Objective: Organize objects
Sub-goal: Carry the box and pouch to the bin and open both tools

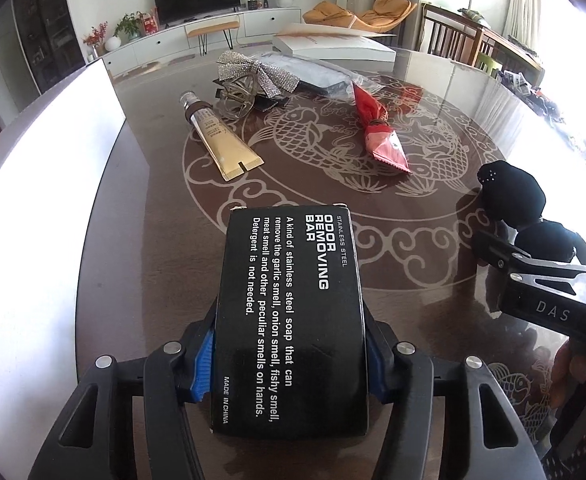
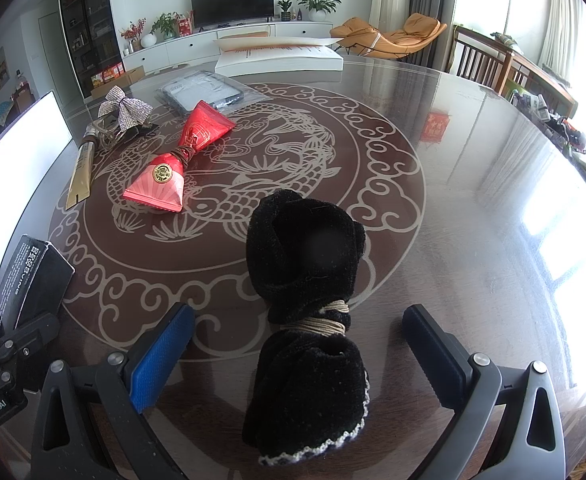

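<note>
A black carton (image 1: 289, 320) printed "Odor Removing Bar" lies lengthwise between the blue pads of my left gripper (image 1: 291, 360), which press on both its long sides; the same carton (image 2: 33, 276) shows at the left edge of the right wrist view. Whether it is lifted off the table I cannot tell. My right gripper (image 2: 299, 356) stands open around a black velvet bundle (image 2: 305, 280) tied at the middle with beige cord. The bundle rests on the table, with clear gaps between it and both pads. That gripper (image 1: 533, 280) and bundle (image 1: 513, 196) also appear at the right of the left wrist view.
On the dark glossy table (image 2: 453, 200) with a fish pattern lie a red tied packet (image 2: 173, 176), a gold tube (image 1: 225, 140), a rhinestone bow (image 1: 253, 72) and a plastic-wrapped dark item (image 2: 209, 94). An open white box (image 2: 281, 58) stands at the far edge, a white panel (image 1: 45, 184) at left.
</note>
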Action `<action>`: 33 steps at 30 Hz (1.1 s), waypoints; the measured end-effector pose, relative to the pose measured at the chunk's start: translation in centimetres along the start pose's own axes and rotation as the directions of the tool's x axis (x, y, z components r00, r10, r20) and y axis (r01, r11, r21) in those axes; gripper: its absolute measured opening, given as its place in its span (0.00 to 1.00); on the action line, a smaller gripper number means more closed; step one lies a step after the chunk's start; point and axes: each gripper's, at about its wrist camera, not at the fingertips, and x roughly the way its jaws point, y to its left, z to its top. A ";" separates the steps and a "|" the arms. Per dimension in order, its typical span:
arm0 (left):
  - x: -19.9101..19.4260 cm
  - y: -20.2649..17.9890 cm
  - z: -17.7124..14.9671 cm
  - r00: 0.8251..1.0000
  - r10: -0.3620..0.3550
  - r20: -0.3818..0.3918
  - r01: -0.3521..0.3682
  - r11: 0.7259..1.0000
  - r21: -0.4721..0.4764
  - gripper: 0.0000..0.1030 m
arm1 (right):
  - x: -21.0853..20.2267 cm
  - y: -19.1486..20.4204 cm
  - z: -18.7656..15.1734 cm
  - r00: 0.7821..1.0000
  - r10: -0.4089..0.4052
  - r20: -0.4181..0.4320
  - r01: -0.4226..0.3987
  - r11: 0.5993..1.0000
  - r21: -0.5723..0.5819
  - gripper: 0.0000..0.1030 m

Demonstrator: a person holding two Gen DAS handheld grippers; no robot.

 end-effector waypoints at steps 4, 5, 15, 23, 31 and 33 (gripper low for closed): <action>-1.3 0.4 -1.6 0.999 -0.023 0.023 0.023 0.999 -0.028 0.56 | -0.5 -1.5 1.1 0.994 0.098 -0.051 -0.097 0.995 0.019 0.98; -1.4 0.5 -1.7 0.999 -0.030 0.026 0.030 0.999 -0.033 0.56 | -0.8 -1.9 1.6 0.993 0.106 -0.047 -0.105 0.994 0.029 0.98; -4.8 1.3 -2.5 0.992 -0.103 0.071 0.108 0.992 -0.071 0.56 | -1.3 -1.3 3.4 0.972 0.122 -0.202 -0.123 0.992 0.009 0.27; -14.7 6.6 -2.4 0.952 -0.193 0.237 0.232 0.961 -0.151 0.56 | -11.4 5.0 5.1 0.925 0.379 -0.039 -0.381 0.924 -0.042 0.27; -19.7 20.2 -5.6 0.960 0.160 0.232 -0.066 0.928 -0.367 0.56 | -18.4 21.4 5.3 0.716 0.693 -0.078 -0.691 0.690 -0.216 0.27; -19.0 23.3 -7.0 0.957 0.237 0.170 -0.147 0.895 -0.421 0.56 | -18.3 25.6 4.2 0.685 0.715 -0.138 -0.722 0.643 -0.255 0.27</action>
